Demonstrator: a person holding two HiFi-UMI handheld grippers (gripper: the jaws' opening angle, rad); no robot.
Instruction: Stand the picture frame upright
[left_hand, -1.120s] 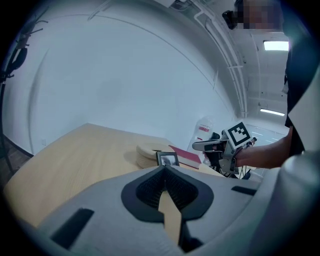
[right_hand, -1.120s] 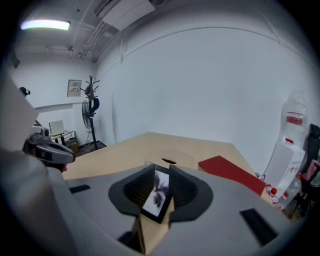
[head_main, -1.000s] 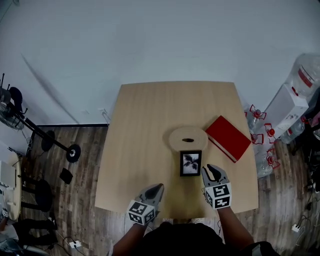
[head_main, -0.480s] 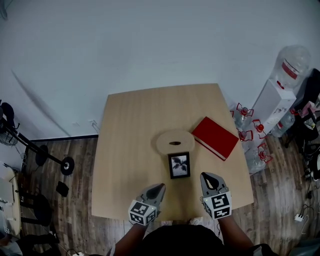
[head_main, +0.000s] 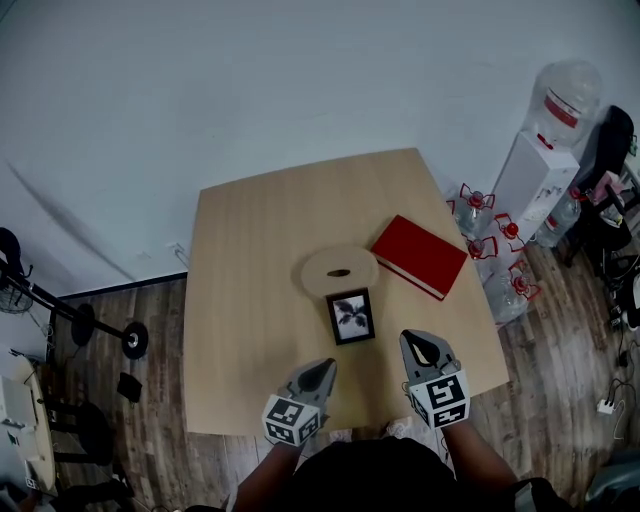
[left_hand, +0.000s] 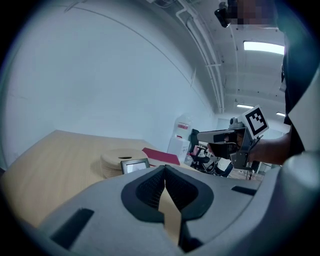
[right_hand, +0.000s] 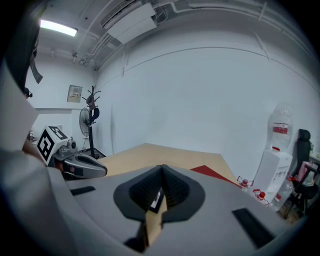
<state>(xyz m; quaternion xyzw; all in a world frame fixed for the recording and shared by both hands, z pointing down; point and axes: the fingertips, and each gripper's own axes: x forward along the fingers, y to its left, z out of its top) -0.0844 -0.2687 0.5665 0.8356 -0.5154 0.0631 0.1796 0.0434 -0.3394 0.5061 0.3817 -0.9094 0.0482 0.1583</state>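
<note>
At the near edge of the pale wooden tabletop (head_main: 240, 300), the left tongs (head_main: 319, 371) and the right tongs (head_main: 419, 346) hover side by side. They are well apart from each other, and both point away from the person. Each pair is closed tip to tip, with nothing held between the ribbed pads. Only bare tabletop shows through the slit behind the left tips.

The small black picture frame (head_main: 351, 316) sits just beyond them, ahead of the space between the two pairs. It is near both and touches neither. Its pale print with a dark leafy shape faces upward. I cannot tell whether it lies flat or leans back.

The frame's far edge meets a round pale wooden disc (head_main: 339, 271) with a dark oval slot in its middle. To the right of the disc a red hardback book (head_main: 419, 256) lies flat at an angle, apart from the frame.

Past the tabletop's far right corner, a white water dispenser (head_main: 540, 165) stands on the plank floor against the pale wall.
</note>
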